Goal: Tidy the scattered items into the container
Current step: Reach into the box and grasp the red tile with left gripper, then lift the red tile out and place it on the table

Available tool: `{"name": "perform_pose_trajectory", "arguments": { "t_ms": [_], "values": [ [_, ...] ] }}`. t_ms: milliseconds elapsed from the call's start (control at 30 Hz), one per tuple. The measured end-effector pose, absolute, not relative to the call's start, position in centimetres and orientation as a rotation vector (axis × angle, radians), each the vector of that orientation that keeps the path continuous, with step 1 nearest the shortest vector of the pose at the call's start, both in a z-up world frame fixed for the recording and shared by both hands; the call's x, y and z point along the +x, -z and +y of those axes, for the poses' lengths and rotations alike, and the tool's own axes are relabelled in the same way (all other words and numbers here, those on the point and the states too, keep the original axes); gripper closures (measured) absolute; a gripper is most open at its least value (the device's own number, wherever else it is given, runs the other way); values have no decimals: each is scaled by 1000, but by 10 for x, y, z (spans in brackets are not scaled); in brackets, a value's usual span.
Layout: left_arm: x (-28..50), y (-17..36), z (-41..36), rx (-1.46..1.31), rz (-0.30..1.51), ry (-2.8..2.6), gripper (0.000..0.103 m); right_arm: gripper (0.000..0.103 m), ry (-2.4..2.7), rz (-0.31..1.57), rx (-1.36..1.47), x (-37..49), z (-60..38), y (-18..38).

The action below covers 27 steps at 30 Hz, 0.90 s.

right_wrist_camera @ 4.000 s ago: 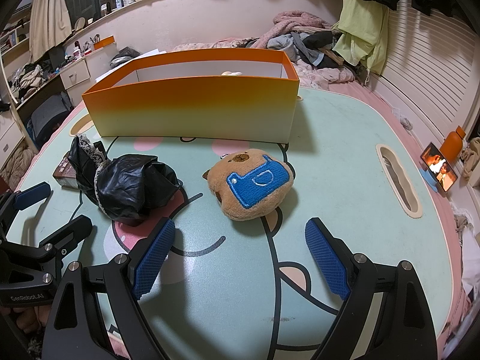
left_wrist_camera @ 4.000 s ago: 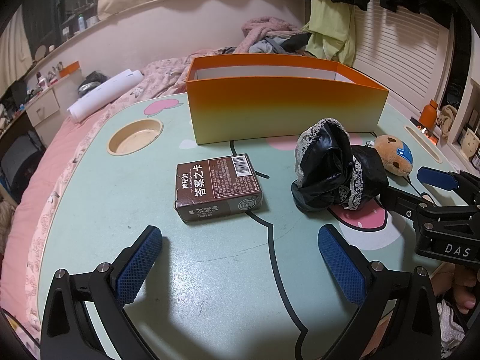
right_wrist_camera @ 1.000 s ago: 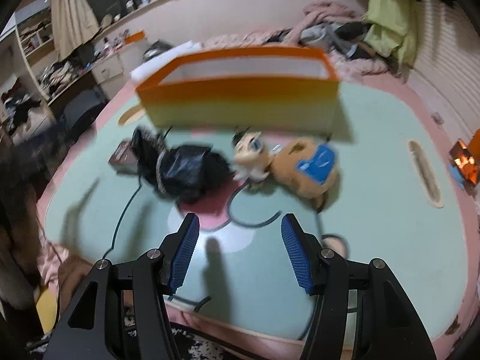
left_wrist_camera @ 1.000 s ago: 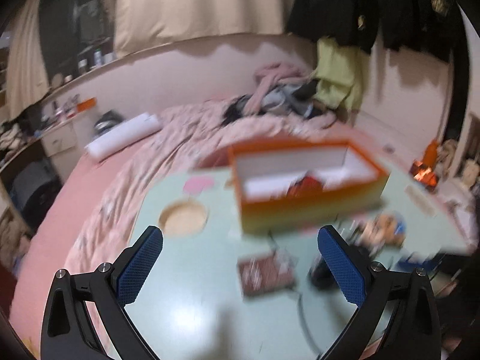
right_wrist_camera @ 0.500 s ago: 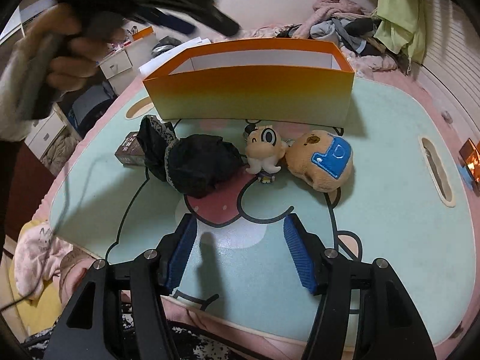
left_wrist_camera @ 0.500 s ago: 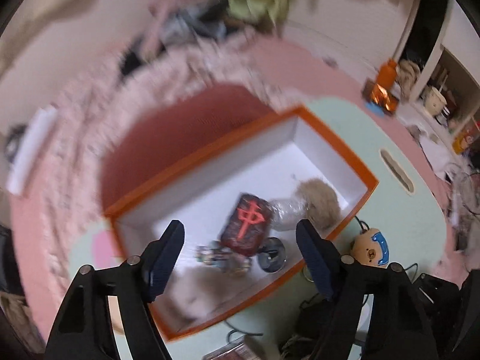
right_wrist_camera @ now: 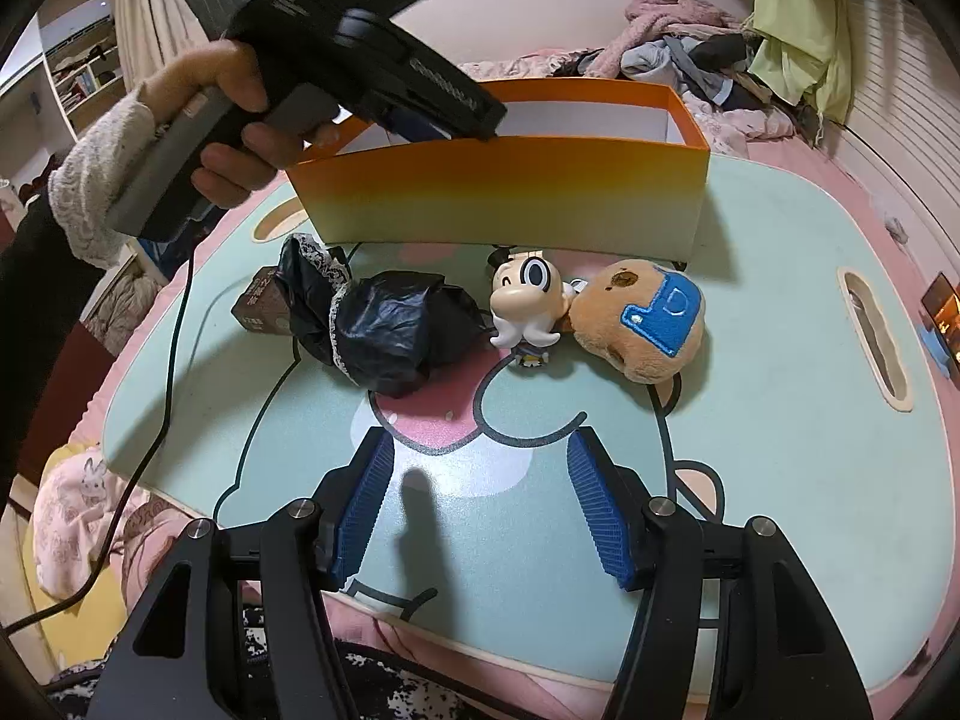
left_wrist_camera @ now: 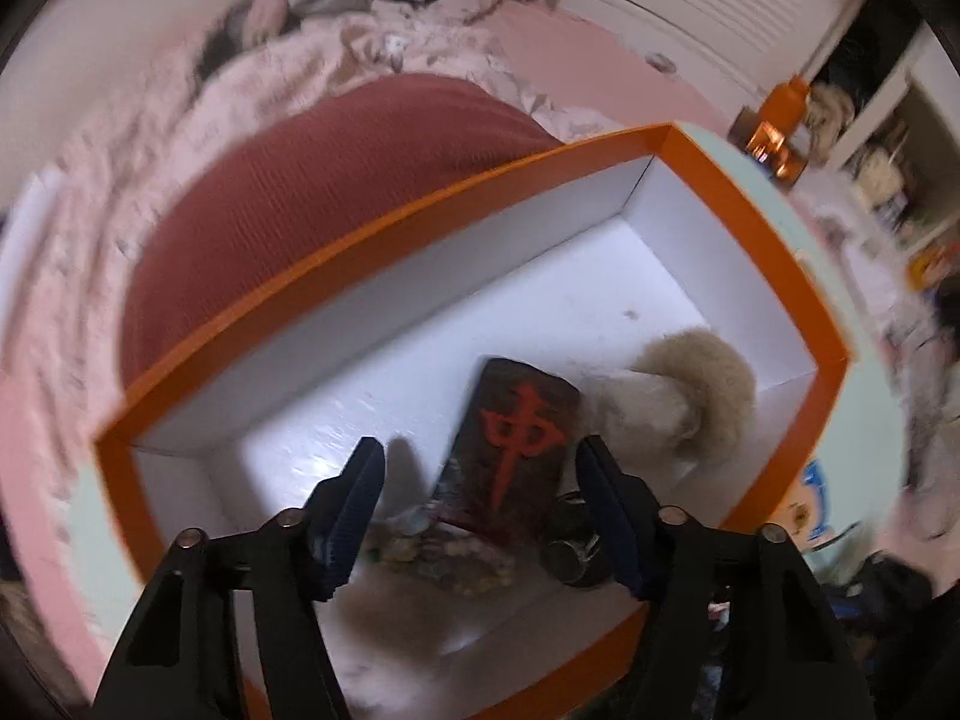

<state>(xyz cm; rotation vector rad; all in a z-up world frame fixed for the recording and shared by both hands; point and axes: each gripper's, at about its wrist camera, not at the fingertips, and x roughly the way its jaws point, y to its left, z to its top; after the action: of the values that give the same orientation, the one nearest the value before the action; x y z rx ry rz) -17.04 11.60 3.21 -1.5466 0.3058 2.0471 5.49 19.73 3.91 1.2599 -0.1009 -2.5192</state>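
While left gripper (left_wrist_camera: 480,480) hangs over orange box (left_wrist_camera: 774,252), jaws closing, nothing pinched; right gripper (right_wrist_camera: 480,498) jaws spread, empty, above desk (right_wrist_camera: 780,420); capybara plush (right_wrist_camera: 648,318) outside box.

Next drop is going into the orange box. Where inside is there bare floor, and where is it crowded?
Inside the orange box, the white floor along the far wall and far corner is bare. The near side is crowded: the dark tile with a red character, a fluffy beige toy beside it, and small clutter under the closing, empty left gripper.
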Motion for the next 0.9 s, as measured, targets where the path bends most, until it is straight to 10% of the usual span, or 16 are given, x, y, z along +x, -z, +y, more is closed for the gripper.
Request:
{"name": "perform_pose_trajectory", "arguments": {
  "t_ms": [167,900],
  "values": [
    [-172,-27,104,-1523,135,-2026,61,42,2517,-107,1260,56,198,-40],
    [-85,-129,29,-1101,-158,-2241,66,42,2521,-136,1269,52,201,-40]
  ]
}}
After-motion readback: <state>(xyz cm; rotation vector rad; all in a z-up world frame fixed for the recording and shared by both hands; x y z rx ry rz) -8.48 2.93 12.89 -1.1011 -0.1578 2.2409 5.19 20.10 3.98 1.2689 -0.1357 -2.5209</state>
